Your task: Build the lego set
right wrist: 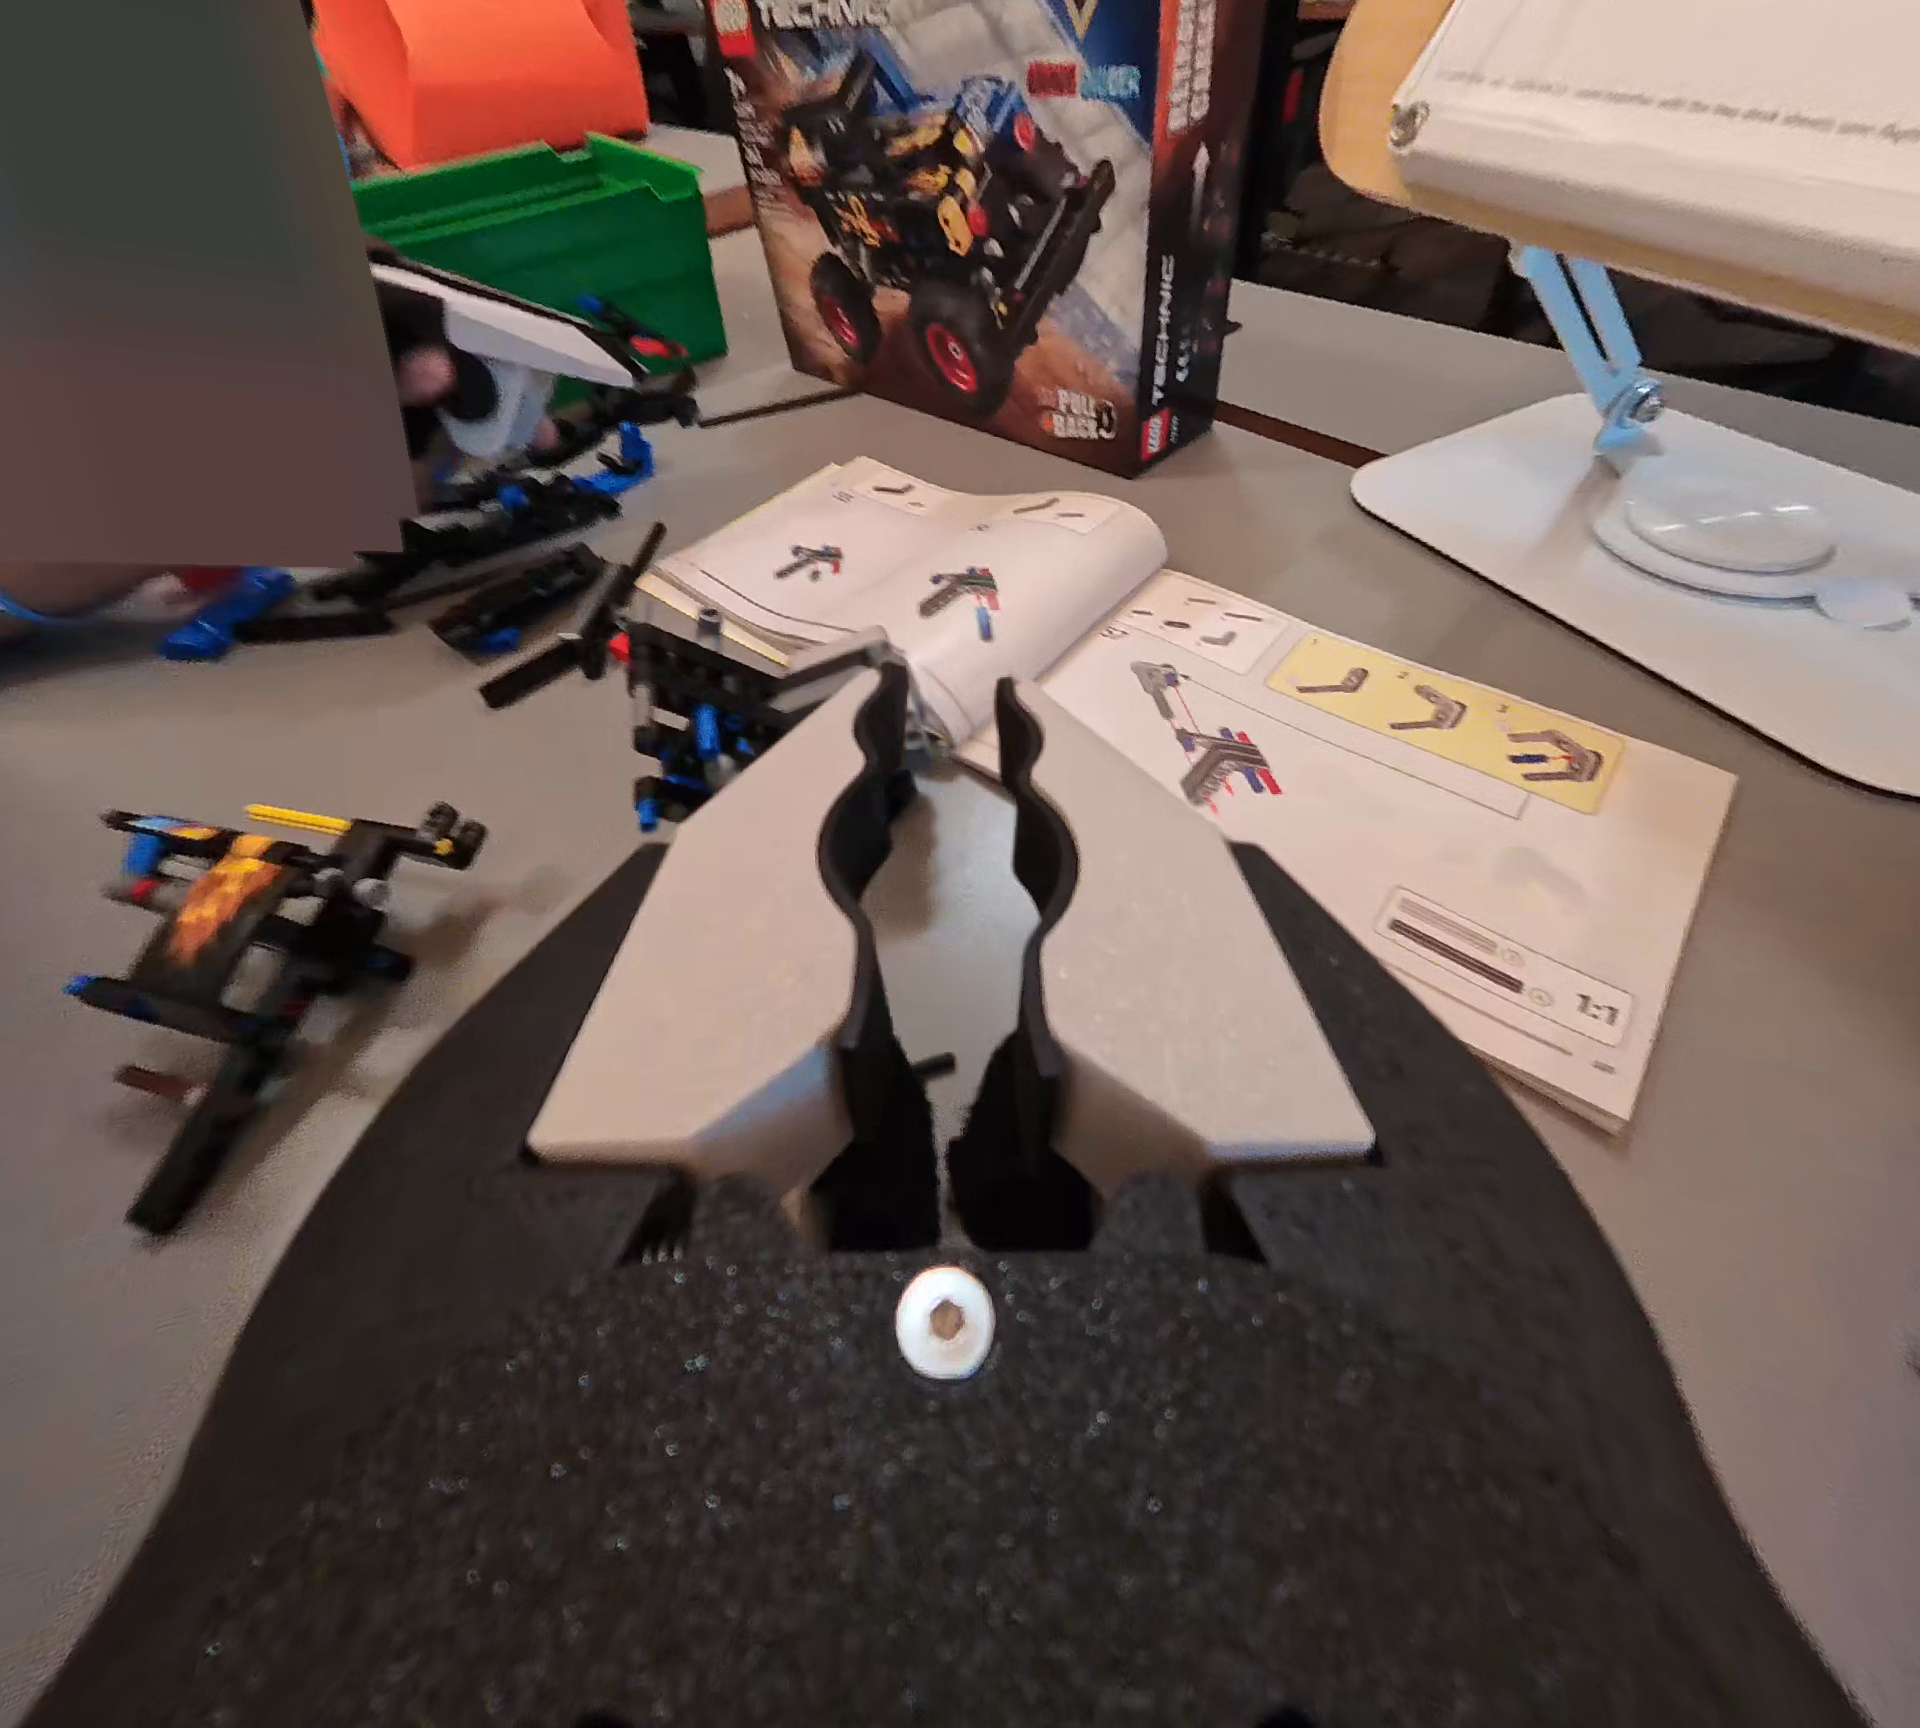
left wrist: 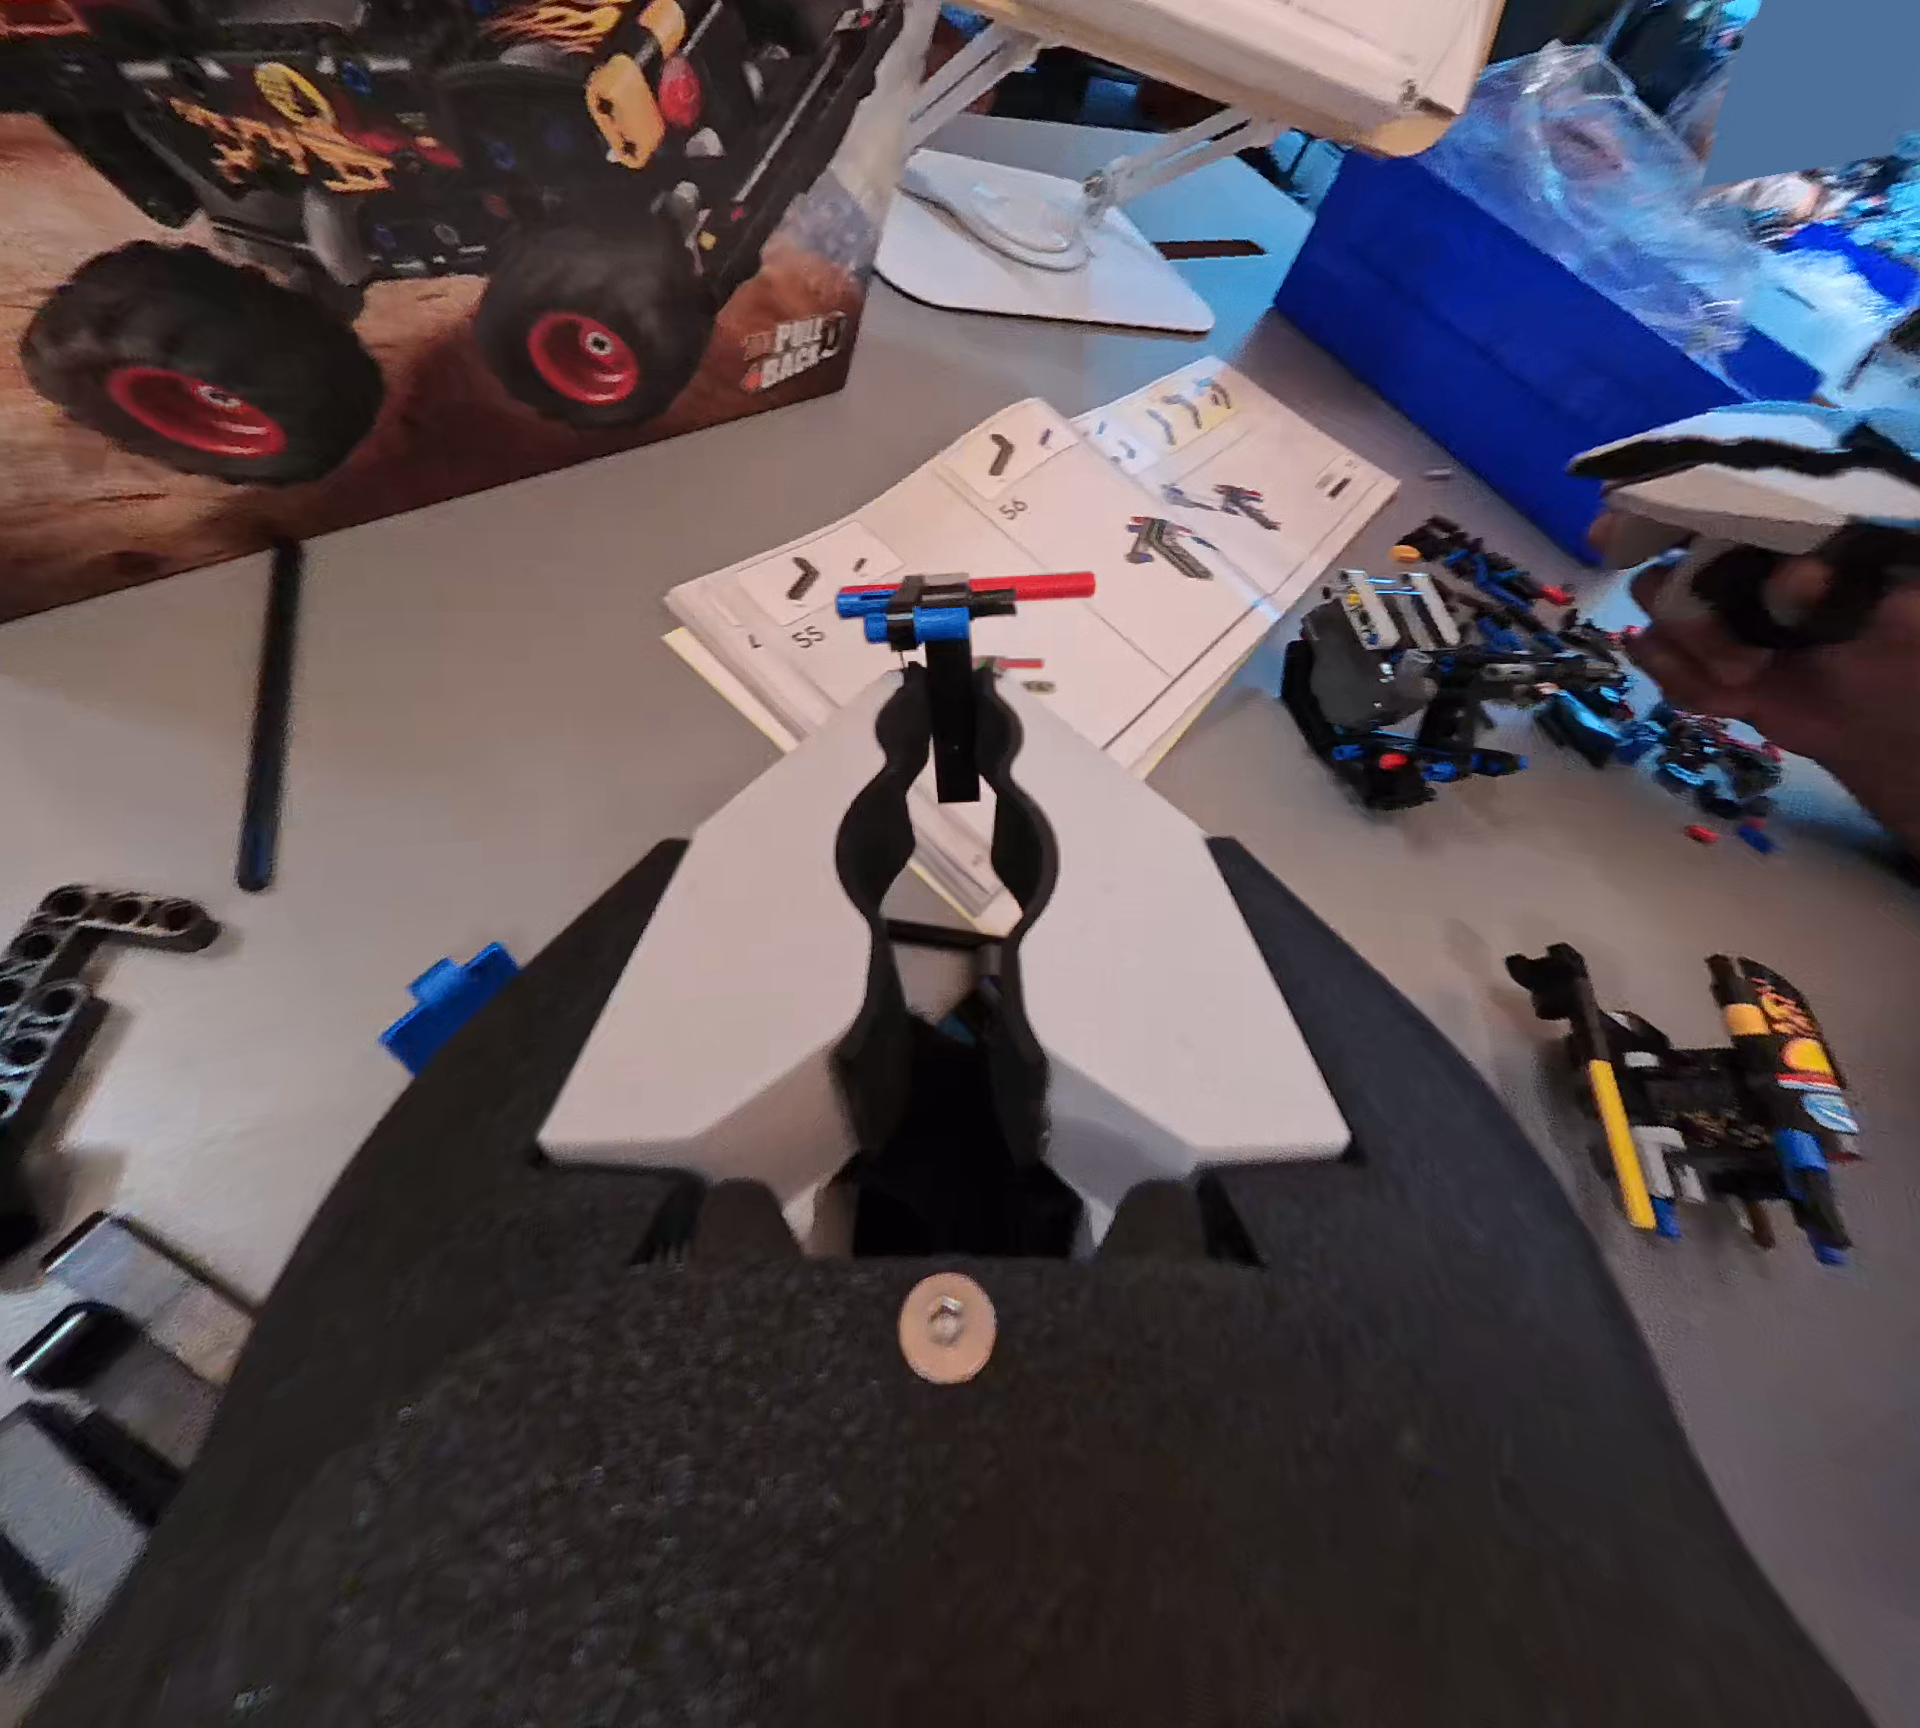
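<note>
My left gripper (left wrist: pixel 951 691) is shut on a small black beam assembly (left wrist: pixel 954 629) with blue pins and a red axle across its top, held upright above the open instruction booklet (left wrist: pixel 1049 535). My right gripper (right wrist: pixel 943 702) is open and empty, low over the table, its left fingertip close to the grey and black chassis (right wrist: pixel 717 691). The chassis also shows in the left wrist view (left wrist: pixel 1382 681). A black panel sub-assembly with flame stickers and a yellow axle (right wrist: pixel 249 909) lies left of the right gripper; it shows in the left wrist view (left wrist: pixel 1704 1096) too. The right gripper appears far right there (left wrist: pixel 1756 483).
The set's box (right wrist: pixel 987 192) stands behind the booklet (right wrist: pixel 1351 795). A white stand holding a sheet (right wrist: pixel 1662 473) is at the right. Loose black and blue parts (right wrist: pixel 499 556) lie at the left, near a green bin (right wrist: pixel 551 234). A blue bin (left wrist: pixel 1507 328) and black beams (left wrist: pixel 62 972) show in the left view. There is about 25 centimeters between the tips of the two grippers.
</note>
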`<state>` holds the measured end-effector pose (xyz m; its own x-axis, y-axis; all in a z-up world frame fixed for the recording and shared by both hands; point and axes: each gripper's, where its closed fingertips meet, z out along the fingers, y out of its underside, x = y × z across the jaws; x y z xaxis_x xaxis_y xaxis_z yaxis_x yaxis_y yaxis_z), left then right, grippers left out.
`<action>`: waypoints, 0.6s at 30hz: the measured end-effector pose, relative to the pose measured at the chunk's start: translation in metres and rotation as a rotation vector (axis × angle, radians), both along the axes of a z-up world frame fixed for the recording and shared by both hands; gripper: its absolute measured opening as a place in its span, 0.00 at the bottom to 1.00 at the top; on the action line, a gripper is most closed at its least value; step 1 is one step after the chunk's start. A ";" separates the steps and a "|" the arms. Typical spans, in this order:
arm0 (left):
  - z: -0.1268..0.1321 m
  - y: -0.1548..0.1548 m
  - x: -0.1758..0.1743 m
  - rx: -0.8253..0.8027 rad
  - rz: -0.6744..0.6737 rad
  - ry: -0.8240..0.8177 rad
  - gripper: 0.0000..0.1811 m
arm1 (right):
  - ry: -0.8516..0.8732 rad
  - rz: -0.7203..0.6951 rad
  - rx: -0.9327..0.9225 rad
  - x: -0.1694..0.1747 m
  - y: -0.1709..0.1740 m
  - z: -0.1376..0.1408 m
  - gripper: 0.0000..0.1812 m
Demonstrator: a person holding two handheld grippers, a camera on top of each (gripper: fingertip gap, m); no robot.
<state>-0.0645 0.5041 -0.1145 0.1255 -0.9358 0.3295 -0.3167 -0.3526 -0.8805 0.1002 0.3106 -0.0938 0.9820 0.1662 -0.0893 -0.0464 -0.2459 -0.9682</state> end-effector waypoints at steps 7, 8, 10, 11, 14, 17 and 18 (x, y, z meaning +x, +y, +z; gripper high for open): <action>-0.011 -0.012 0.005 0.082 -0.055 0.059 0.03 | -0.039 -0.040 -0.069 0.015 0.001 -0.014 0.09; -0.011 -0.013 0.005 0.113 -0.056 0.067 0.03 | -0.042 -0.042 -0.072 0.016 0.002 -0.014 0.09; -0.010 -0.015 0.005 0.181 -0.061 0.083 0.04 | -0.065 -0.050 -0.082 0.018 0.002 -0.017 0.09; -0.010 -0.017 0.005 0.209 -0.064 0.091 0.04 | -0.079 -0.056 -0.090 0.019 0.002 -0.019 0.09; -0.008 -0.023 0.006 0.250 -0.087 0.092 0.03 | -0.088 -0.060 -0.092 0.021 0.002 -0.019 0.09; -0.009 -0.024 0.006 0.274 -0.094 0.098 0.03 | -0.072 -0.059 -0.089 0.022 0.001 -0.017 0.09; -0.009 -0.024 0.006 0.281 -0.094 0.103 0.03 | -0.072 -0.061 -0.091 0.022 0.001 -0.018 0.09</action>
